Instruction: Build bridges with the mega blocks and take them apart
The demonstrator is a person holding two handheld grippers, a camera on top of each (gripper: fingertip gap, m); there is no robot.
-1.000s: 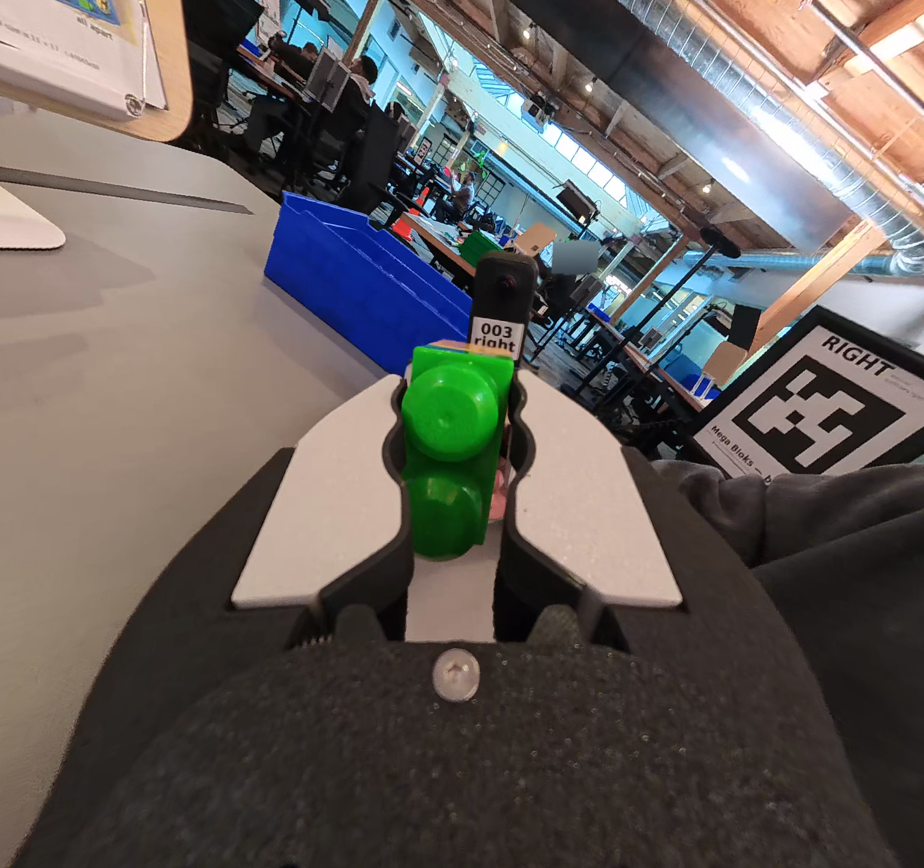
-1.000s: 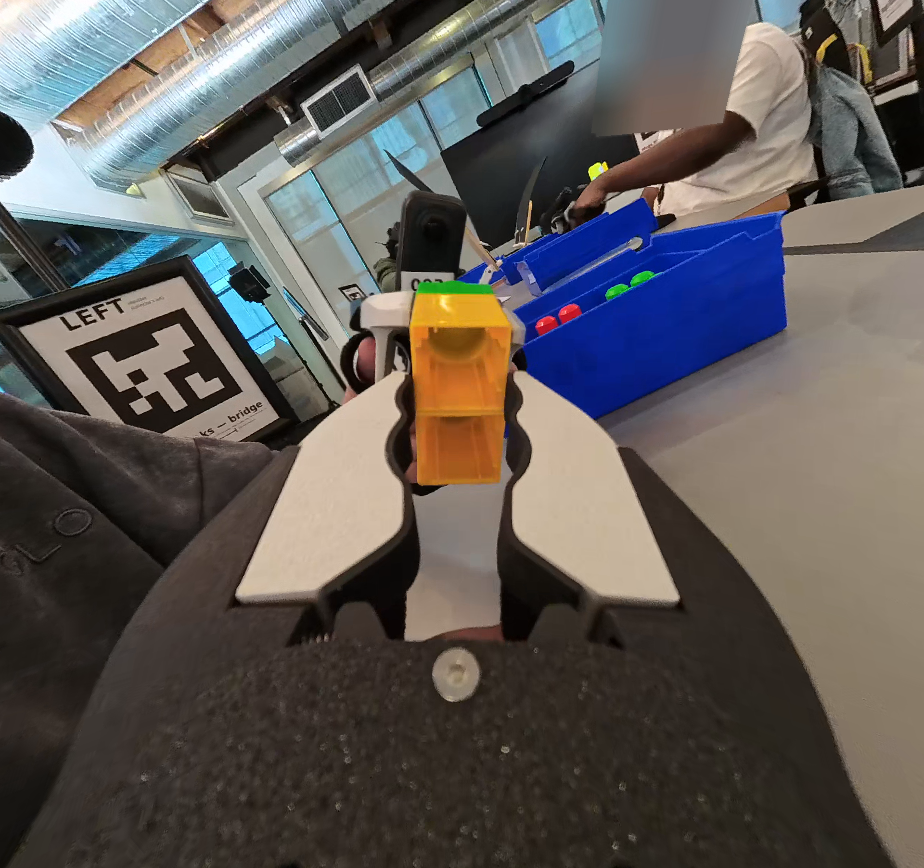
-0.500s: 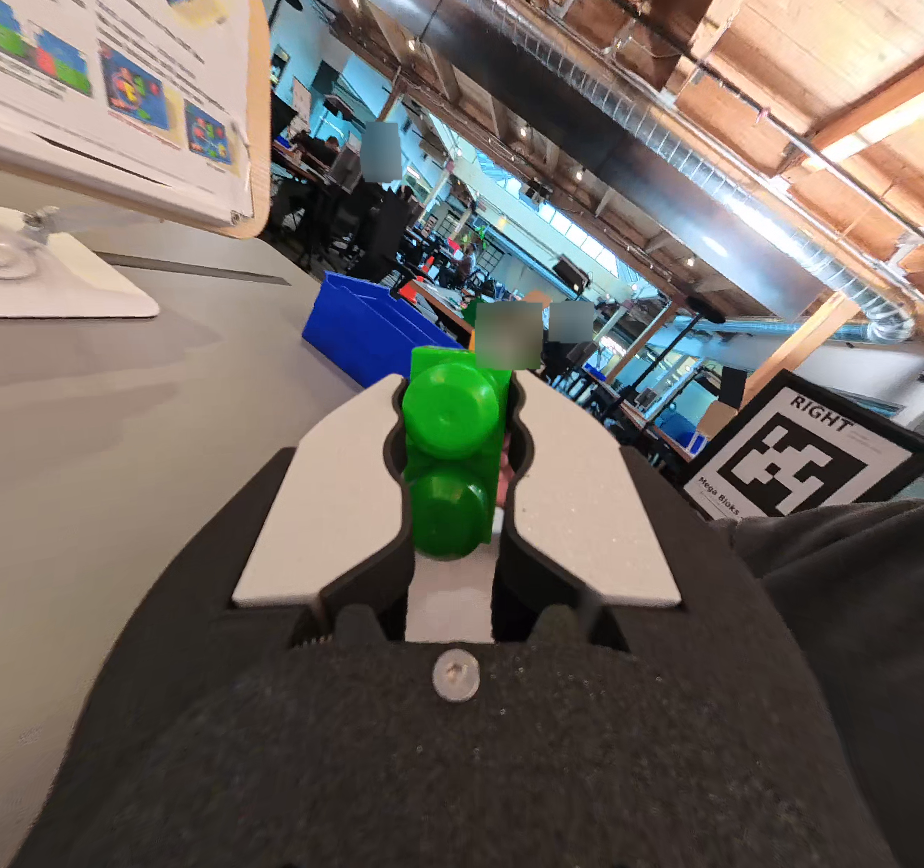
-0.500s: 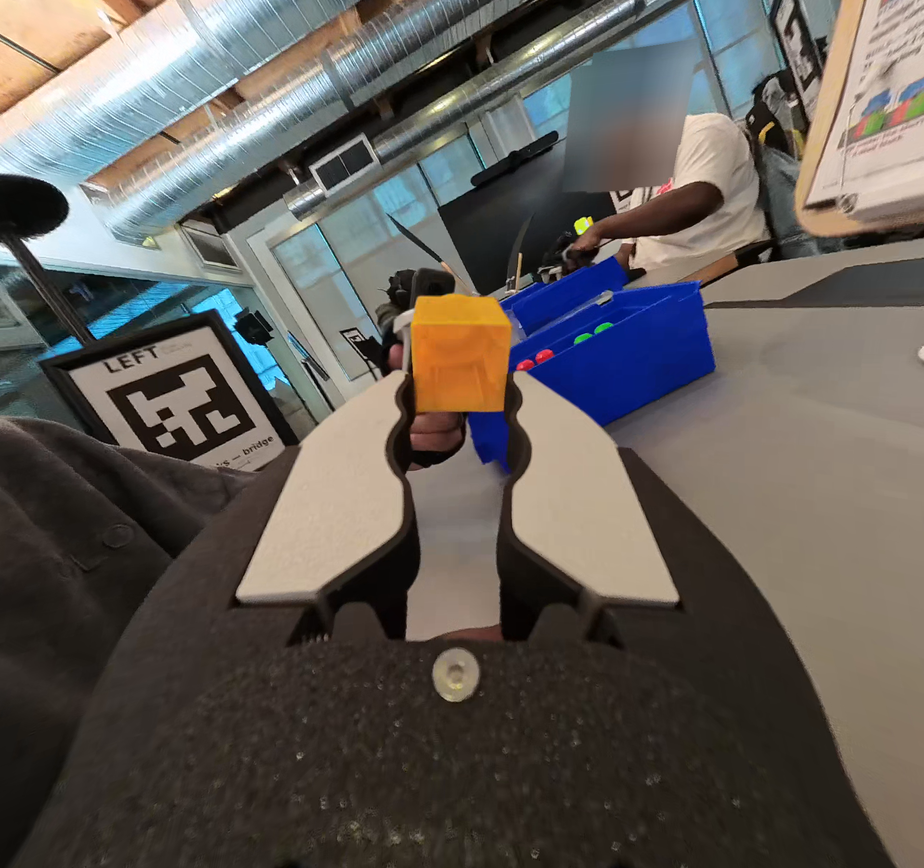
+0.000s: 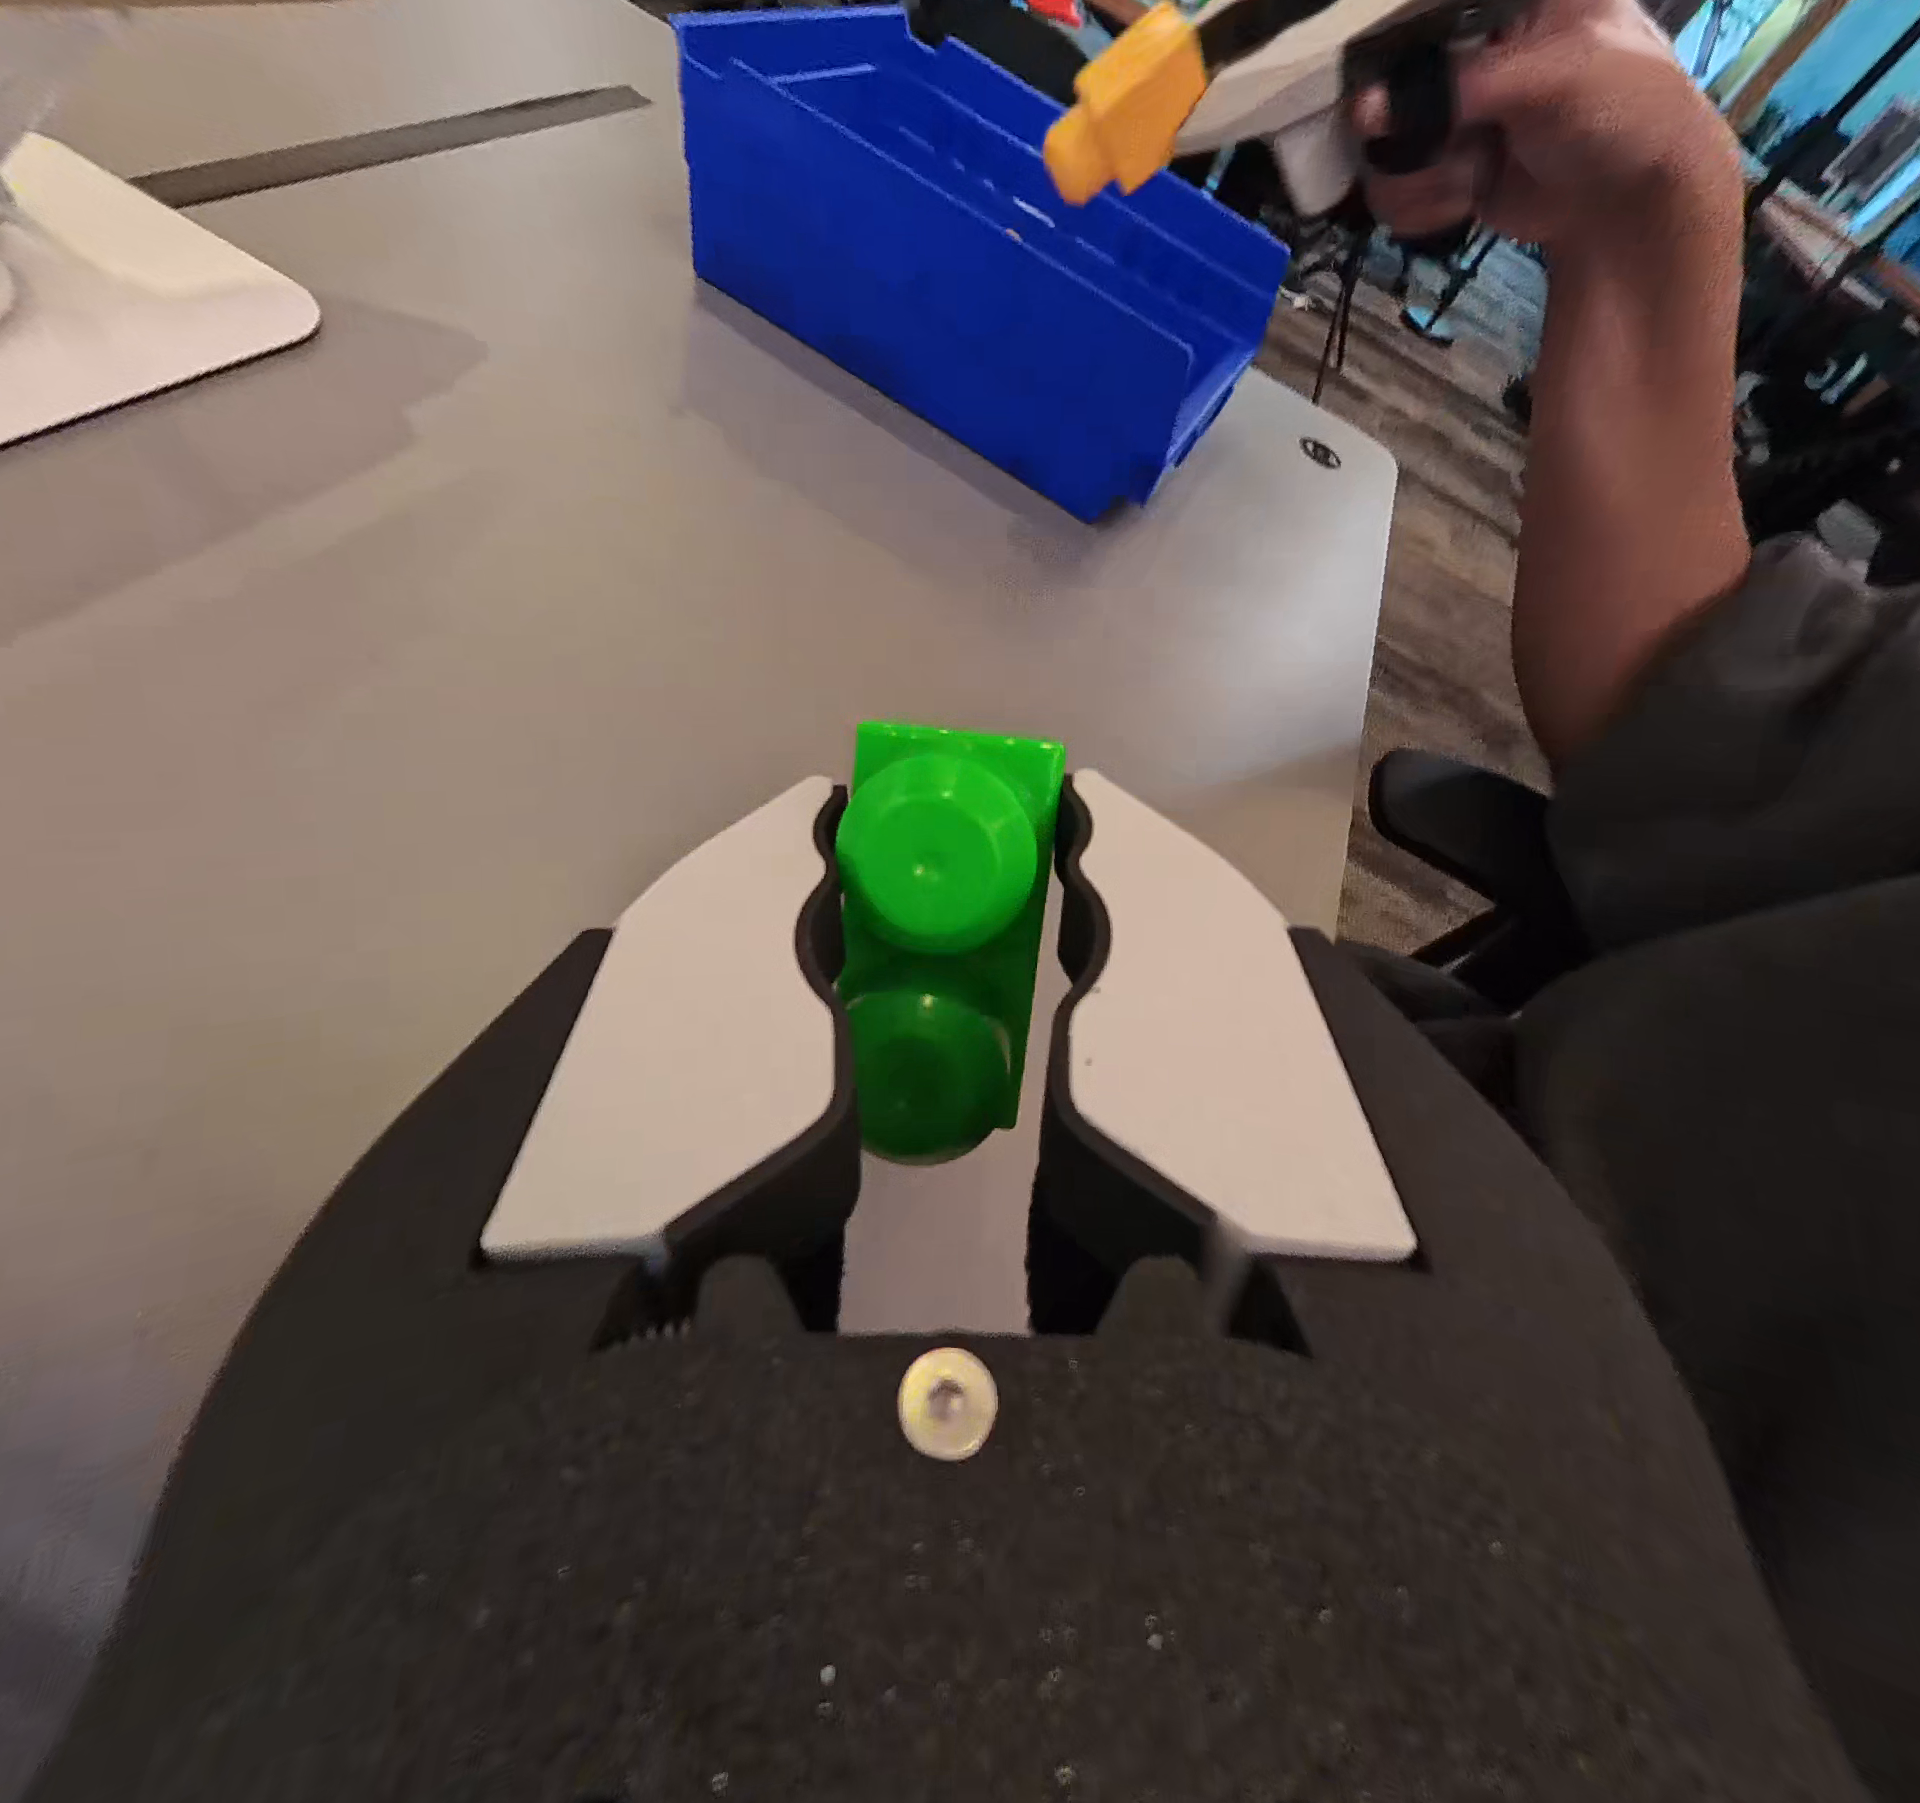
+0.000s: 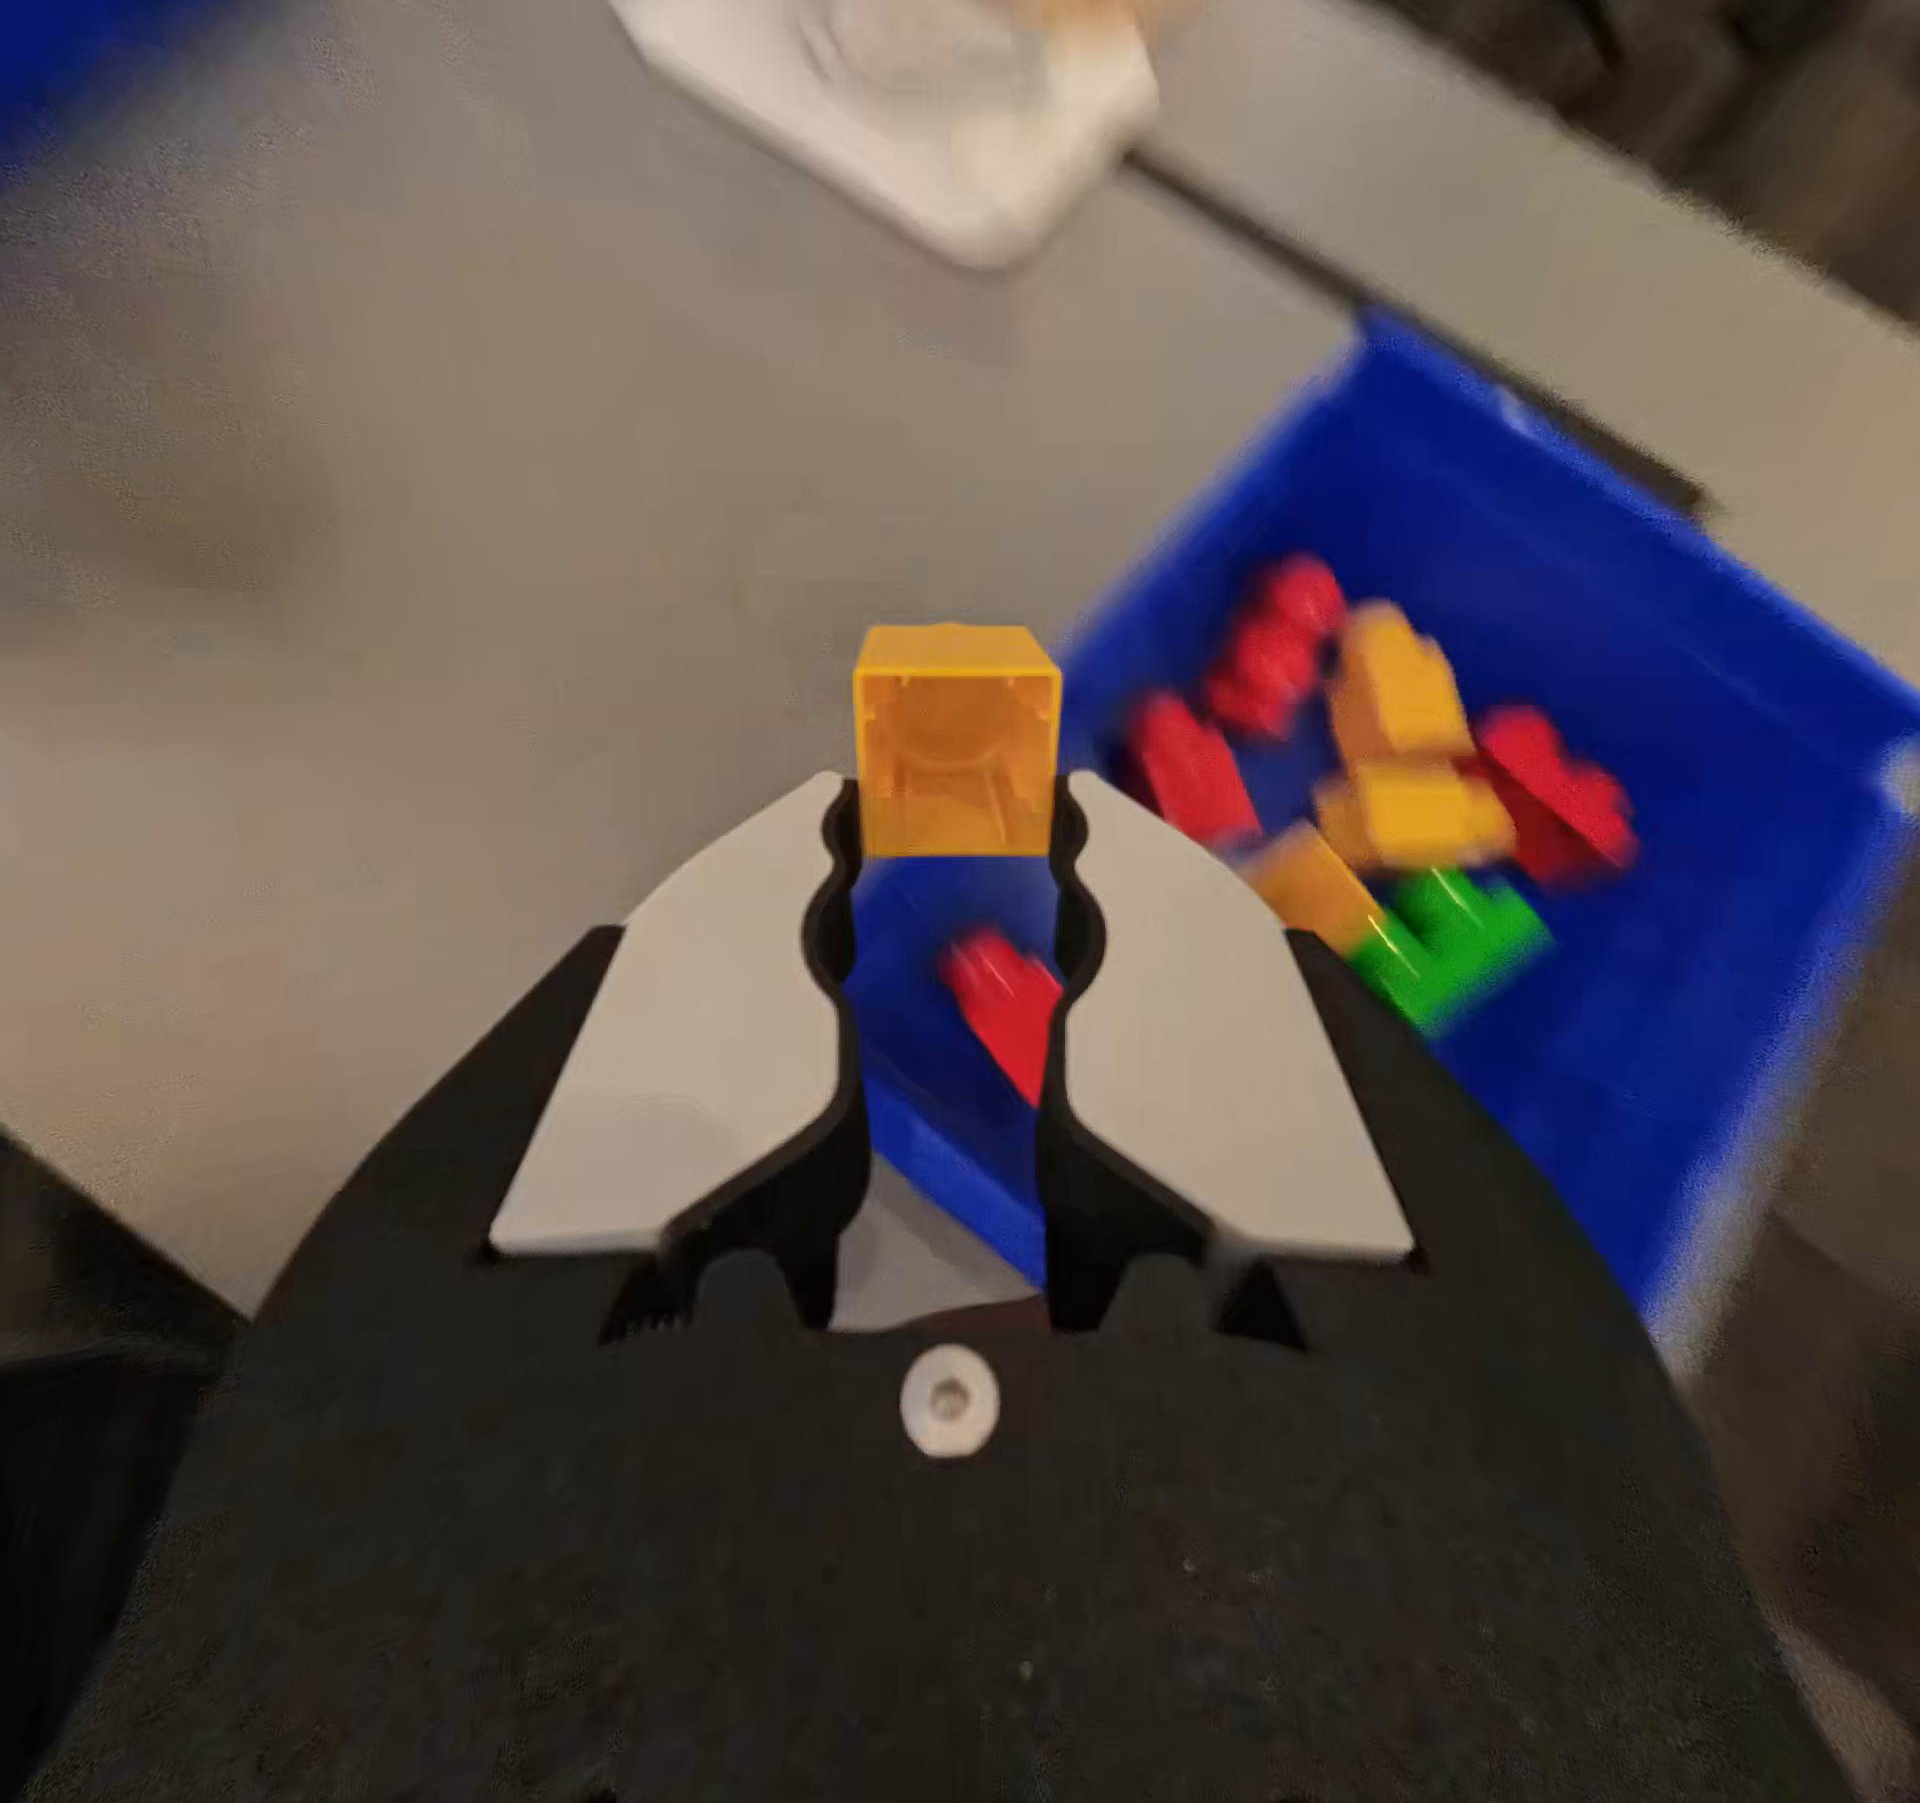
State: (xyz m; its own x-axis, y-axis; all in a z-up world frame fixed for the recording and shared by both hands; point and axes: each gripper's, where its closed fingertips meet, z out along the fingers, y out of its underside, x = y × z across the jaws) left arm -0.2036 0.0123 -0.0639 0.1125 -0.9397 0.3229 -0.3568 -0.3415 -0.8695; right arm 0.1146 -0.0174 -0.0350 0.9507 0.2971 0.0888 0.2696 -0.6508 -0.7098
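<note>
Left tongs (image 5: 951, 818) clamp a green two-stud plastic block (image 5: 940, 932) at frame centre; right tongs (image 6: 956, 808) pinch an orange plastic block (image 6: 956, 745) at their tips.

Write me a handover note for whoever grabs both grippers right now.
Left gripper: shut on a green two-stud plastic block, above the grey table.
Right gripper: shut on an orange single plastic block, held over the blue plastic bin.
Bin holds loose red, orange and green blocks.
Done: these two blocks are apart.
Left: likely drop the orange, then the green, into the bin.
</note>
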